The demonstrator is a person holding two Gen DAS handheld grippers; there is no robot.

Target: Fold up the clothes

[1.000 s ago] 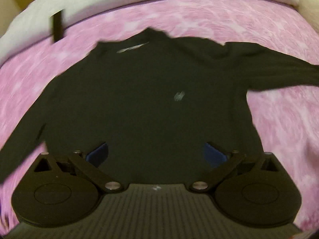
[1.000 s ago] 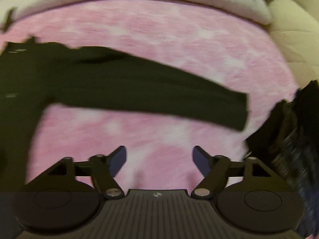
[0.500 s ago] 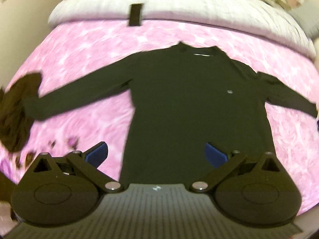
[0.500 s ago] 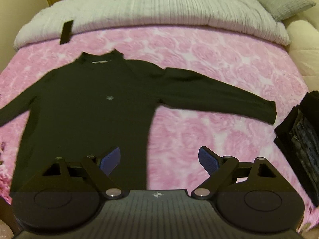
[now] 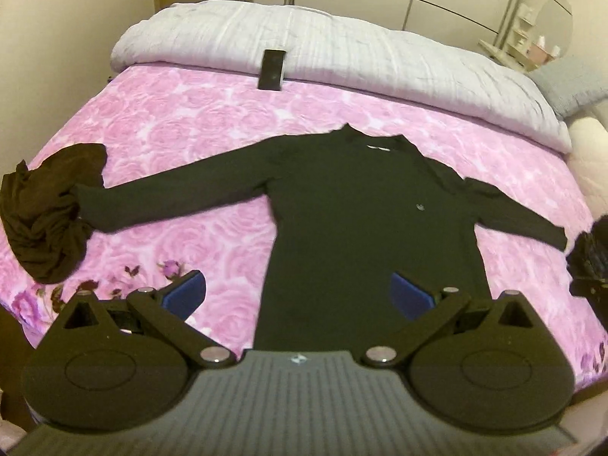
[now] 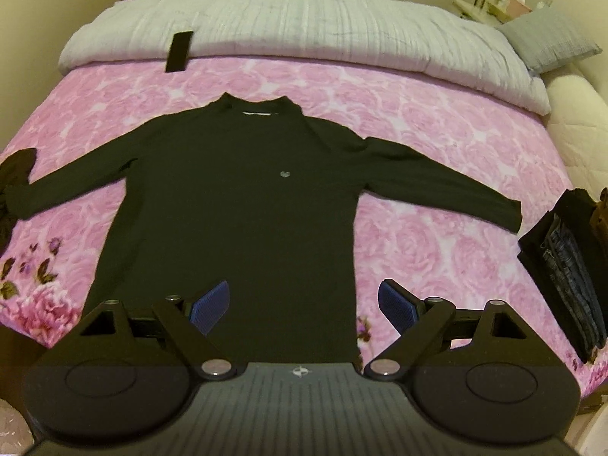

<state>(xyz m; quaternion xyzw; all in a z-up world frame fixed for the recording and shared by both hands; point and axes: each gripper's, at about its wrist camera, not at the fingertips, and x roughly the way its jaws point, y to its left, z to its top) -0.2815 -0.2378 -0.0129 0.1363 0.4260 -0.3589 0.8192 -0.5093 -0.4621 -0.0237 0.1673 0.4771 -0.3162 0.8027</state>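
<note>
A black long-sleeved shirt (image 5: pixel 364 228) (image 6: pixel 243 205) lies flat on the pink rose bedspread (image 5: pixel 197 121) (image 6: pixel 437 121), collar toward the far side, both sleeves spread out sideways. My left gripper (image 5: pixel 298 294) hangs open above the shirt's hem near its left edge, with nothing between the blue pads. In the right wrist view my right gripper (image 6: pixel 304 306) also stands open and empty, high over the hem near the shirt's right edge. Neither gripper touches the cloth.
A crumpled dark brown garment (image 5: pixel 45 209) lies by the left sleeve's cuff. A stack of folded dark clothes (image 6: pixel 566 266) sits at the bed's right edge. A grey-white duvet (image 6: pixel 288 26) with a black phone-like slab (image 6: pixel 179 51) lies at the far end, beside a grey pillow (image 6: pixel 551 38).
Both grippers have pulled back and risen away from the shirt, so the whole garment and bed now show. The right gripper's jaws widened a little.
</note>
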